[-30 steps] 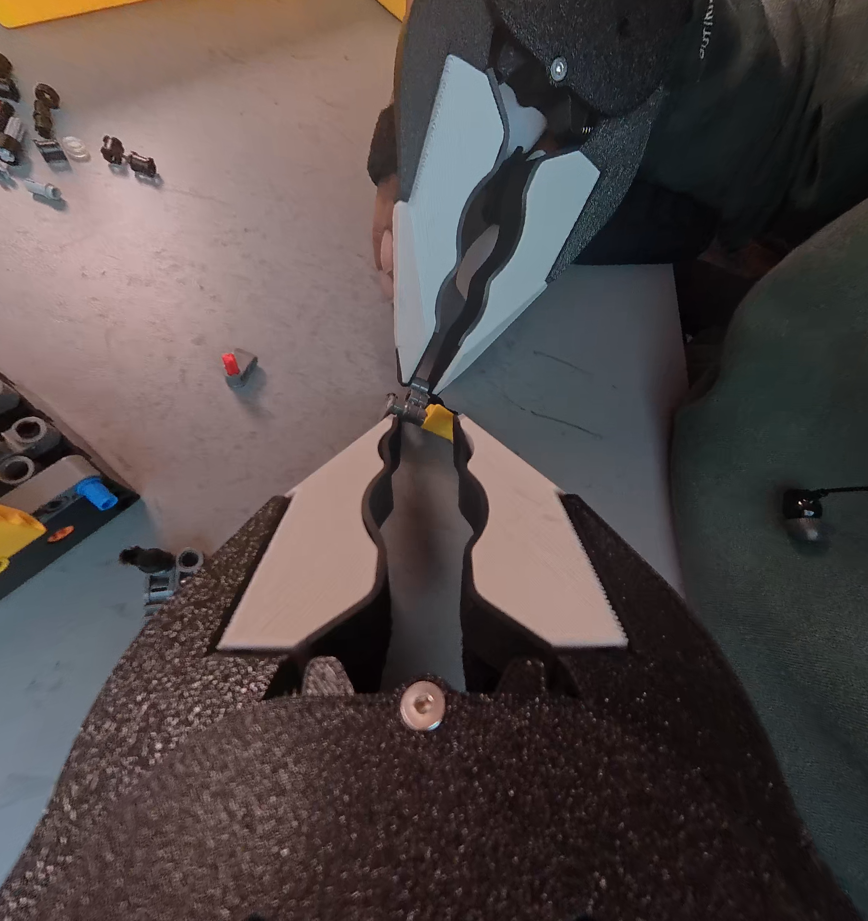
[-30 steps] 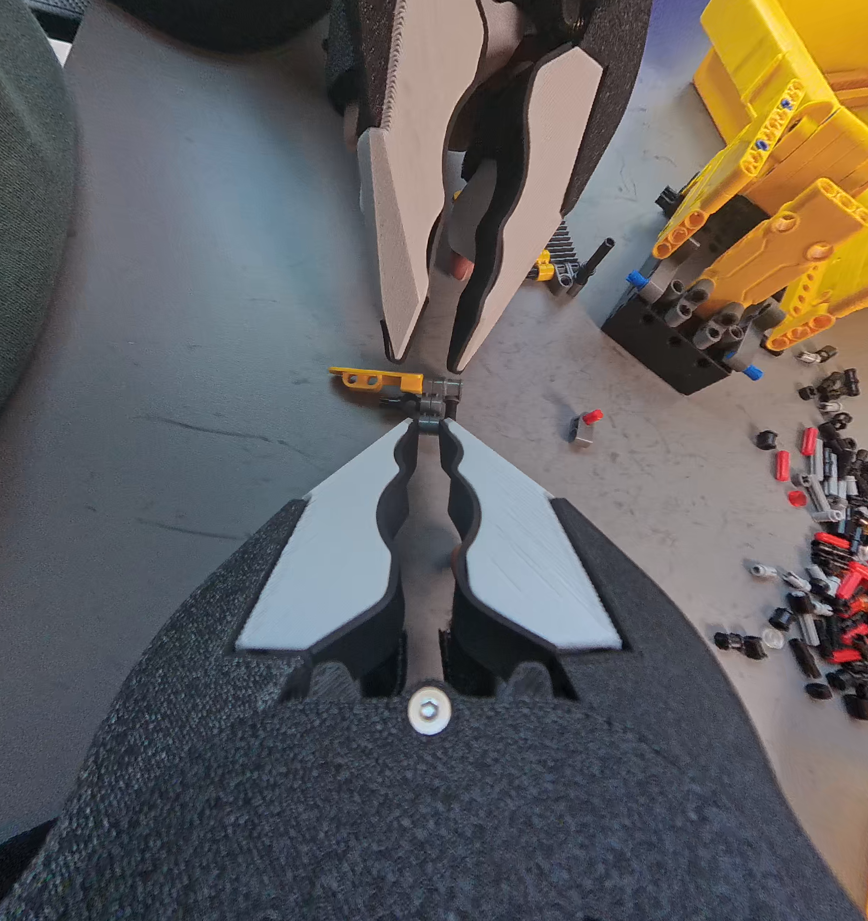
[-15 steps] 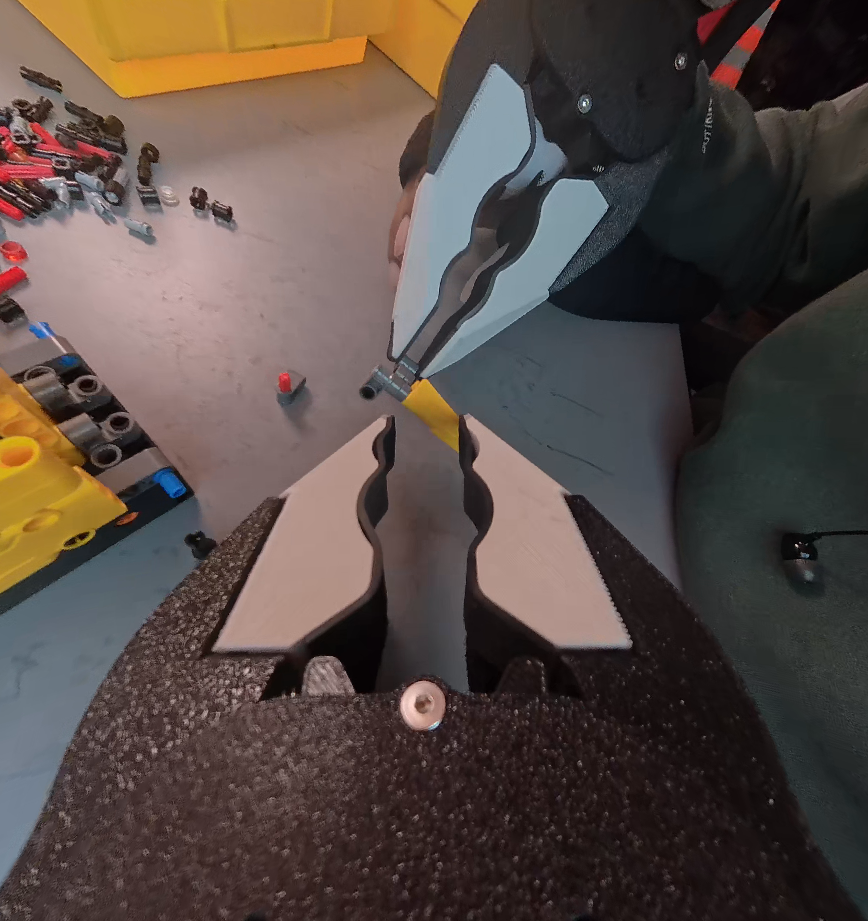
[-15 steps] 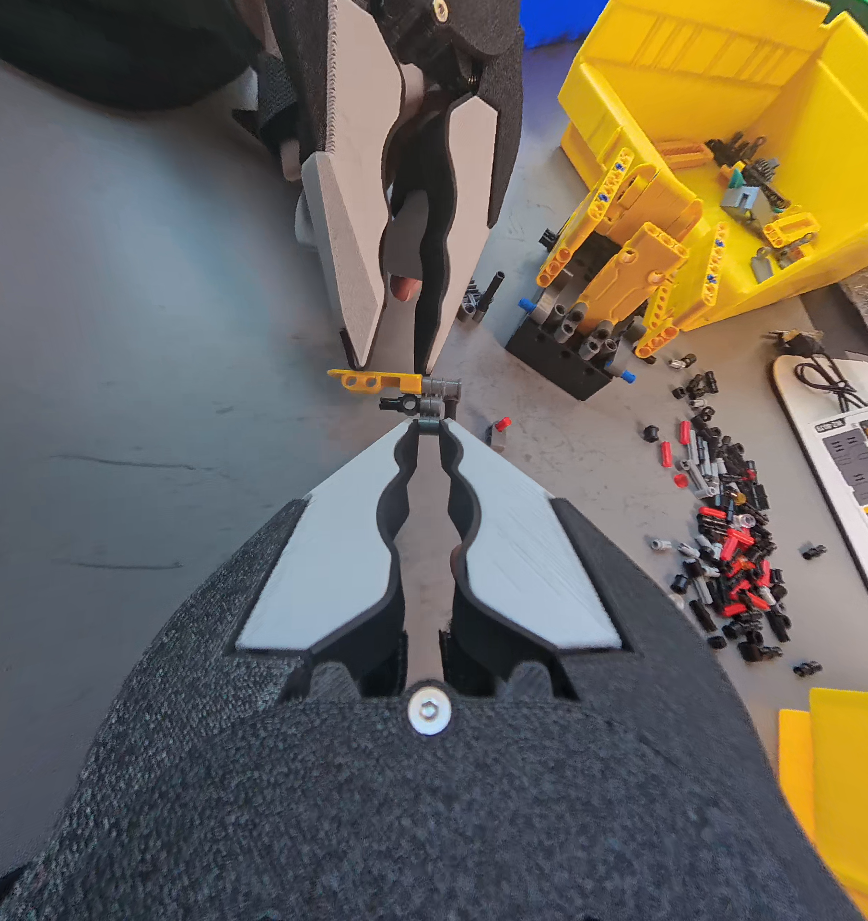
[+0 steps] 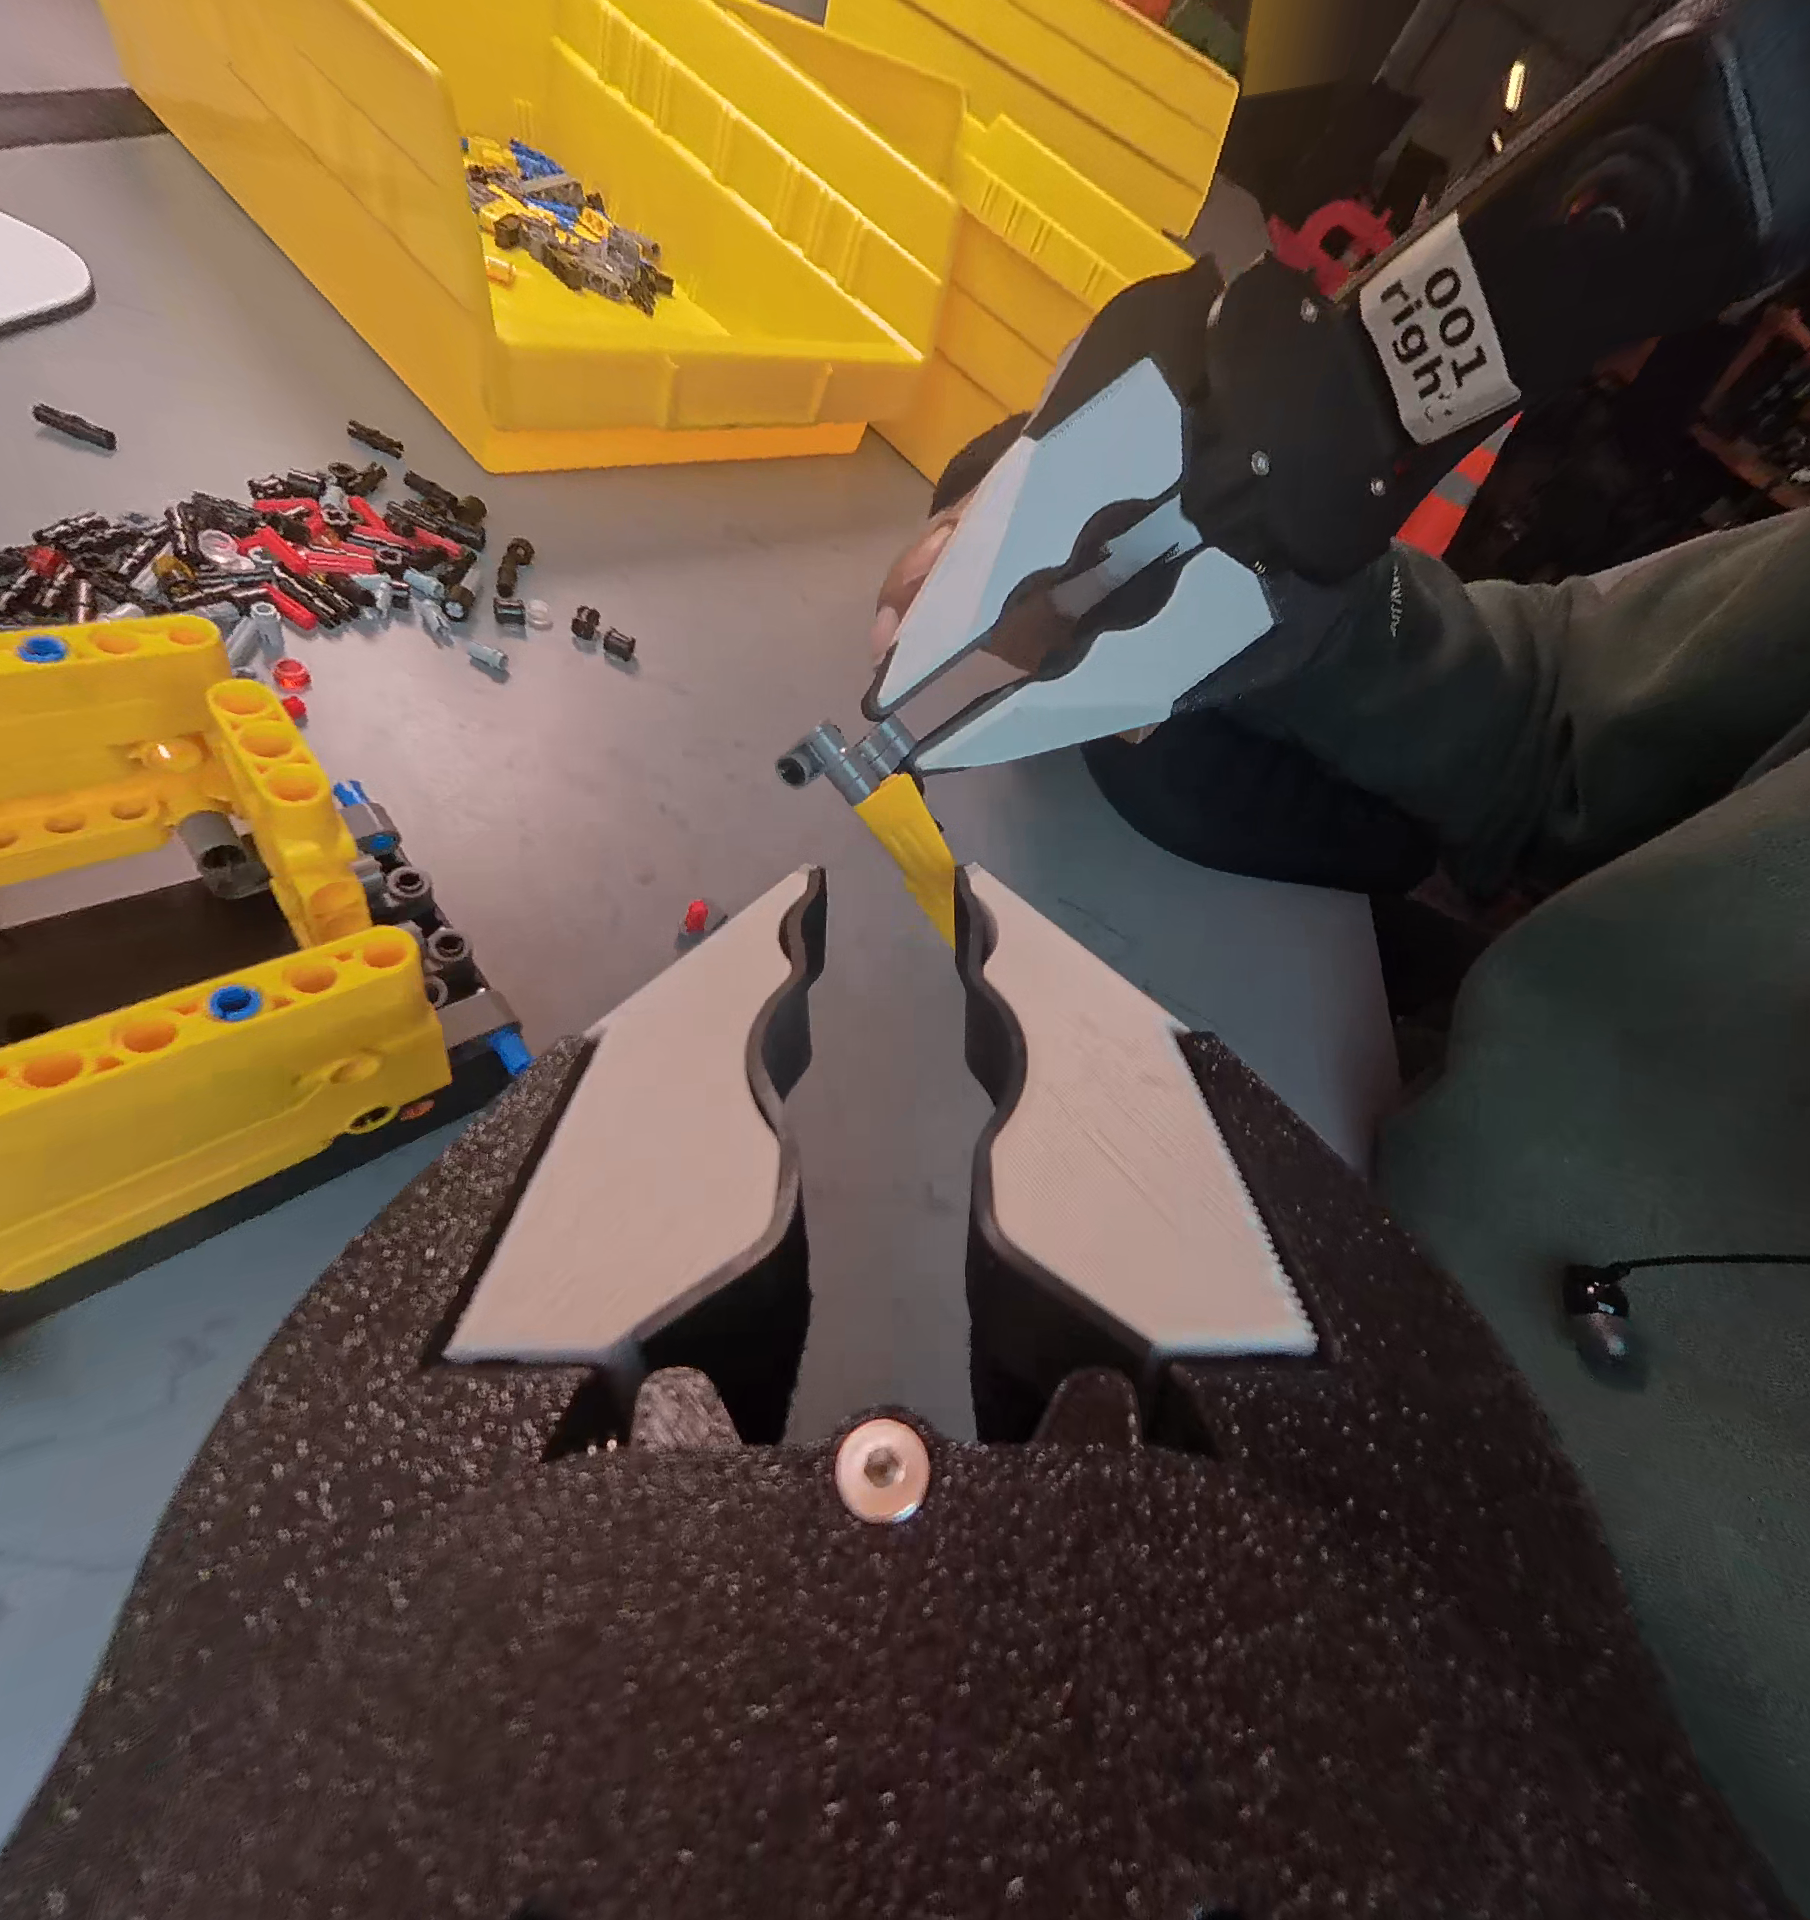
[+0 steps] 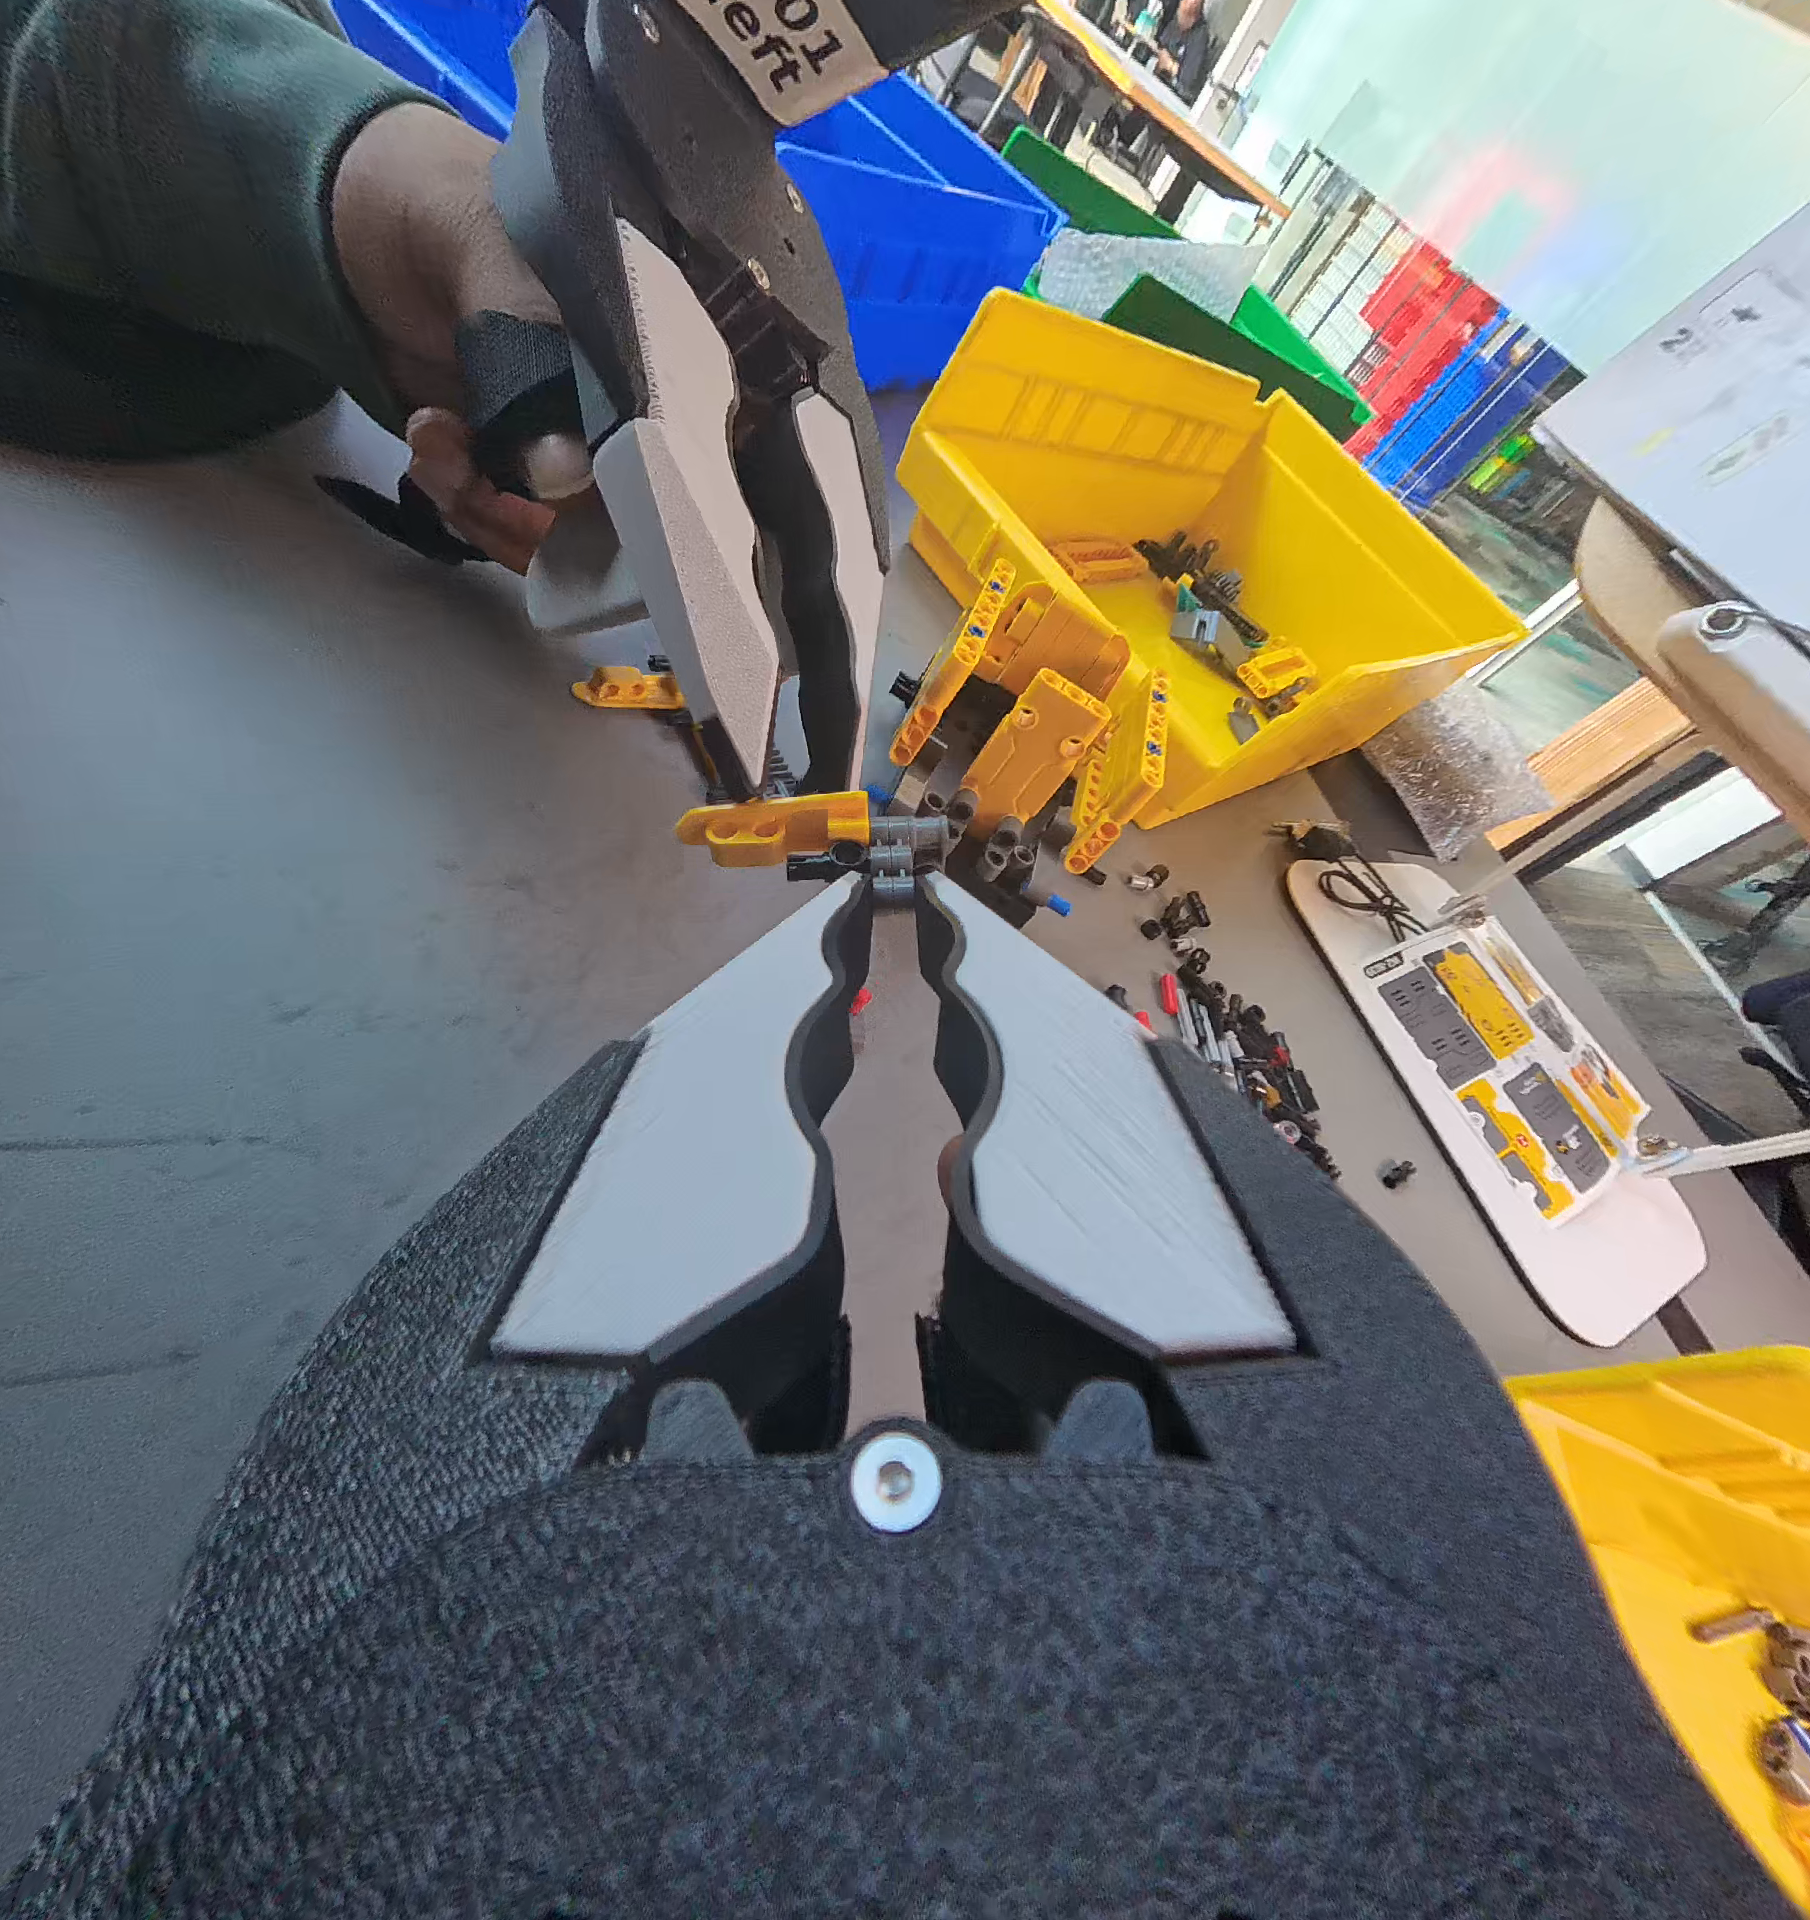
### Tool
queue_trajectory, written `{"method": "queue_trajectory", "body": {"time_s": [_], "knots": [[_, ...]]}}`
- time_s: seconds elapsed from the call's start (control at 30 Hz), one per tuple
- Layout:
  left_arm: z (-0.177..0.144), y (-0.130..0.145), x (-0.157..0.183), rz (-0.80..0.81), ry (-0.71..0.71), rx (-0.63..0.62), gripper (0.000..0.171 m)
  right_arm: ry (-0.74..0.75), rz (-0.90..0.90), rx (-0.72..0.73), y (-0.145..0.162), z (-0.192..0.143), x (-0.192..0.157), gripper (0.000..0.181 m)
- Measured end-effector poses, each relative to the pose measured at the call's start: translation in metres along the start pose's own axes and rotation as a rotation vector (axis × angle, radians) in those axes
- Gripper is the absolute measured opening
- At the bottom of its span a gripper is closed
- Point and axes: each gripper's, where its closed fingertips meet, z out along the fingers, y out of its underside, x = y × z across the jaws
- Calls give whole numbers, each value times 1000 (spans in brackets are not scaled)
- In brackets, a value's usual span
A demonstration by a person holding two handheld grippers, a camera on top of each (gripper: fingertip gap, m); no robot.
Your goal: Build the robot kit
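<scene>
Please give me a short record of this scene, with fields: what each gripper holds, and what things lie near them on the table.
left gripper: open, holds nothing; the yellow beam's end lies between its fingertips
right gripper: shut on the grey connector, which joins a yellow beam with round holes
surface: grey table
left of grippers, in the left wrist view: yellow and black brick assembly
farther: heap of small black, red and grey pins; lone red and grey piece
behind: yellow bins with parts
right wrist view, right side: instruction sheet

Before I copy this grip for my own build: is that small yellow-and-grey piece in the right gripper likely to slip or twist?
Probably light, stiff plastic. The right gripper pinches only its grey connector, so the yellow beam overhanging sideways might pivot if bumped.
</scene>
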Motion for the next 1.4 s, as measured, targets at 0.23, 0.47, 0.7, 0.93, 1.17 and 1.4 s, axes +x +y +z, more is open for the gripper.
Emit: {"method": "queue_trajectory", "body": {"time_s": [0.23,0.47,0.7,0.93,1.17,1.4], "knots": [[-6,-16,10,-96,102,102,26,86,-88,81,-17,-6,7,7],[-8,-24,18,-153,181,161,20,128,-176,137,-30,-7,3,7],[-12,-29,25,30,118,177,13,157,-218,179,-39,-11,3,7],[-9,-23,10,349,-135,99,12,74,-7,210,-36,-11,6,13],[-6,-17,9,429,-181,57,12,-10,172,205,-31,-8,6,17],[-2,-12,20,497,-132,43,12,-145,315,223,-32,-8,-4,20]]}}
